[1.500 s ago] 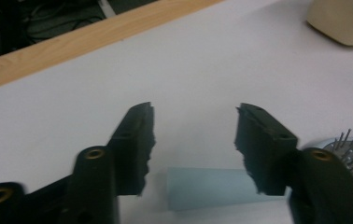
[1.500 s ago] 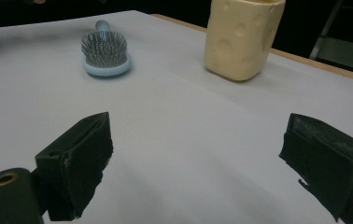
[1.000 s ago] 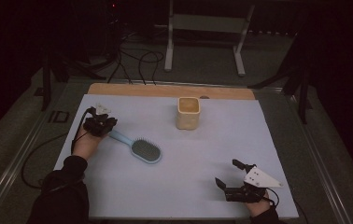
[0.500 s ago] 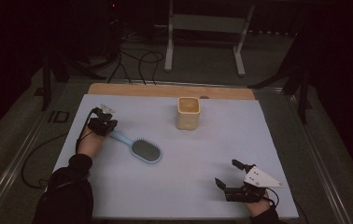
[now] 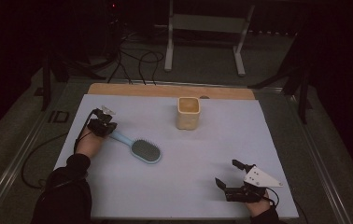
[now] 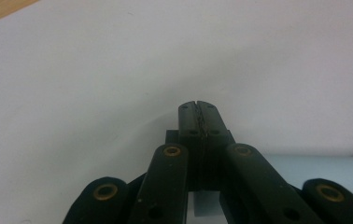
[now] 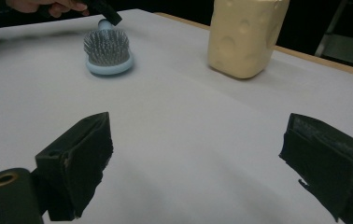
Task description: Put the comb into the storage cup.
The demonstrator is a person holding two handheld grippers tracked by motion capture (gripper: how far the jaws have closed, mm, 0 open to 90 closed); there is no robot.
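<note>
Left hand-held gripper (image 5: 105,125): I saw it at the far left of the tabletop (image 5: 202,186), sitting over the handle end of the light blue hairbrush (image 5: 139,148). In its own view the 2 jaws met pad to pad with no gap, and the pale blue handle (image 6: 305,165) passed beneath them rather than between the tips, so I read them as closed on nothing. The brush lay flat, bristles up, its head pointing toward the near right.

Right hand-held gripper (image 5: 226,175): I saw it at the near right edge, well apart from the brush, its 2 jaws spread wide with bare tabletop between them.

A cream cup (image 5: 188,112) stood upright toward the far middle.
</note>
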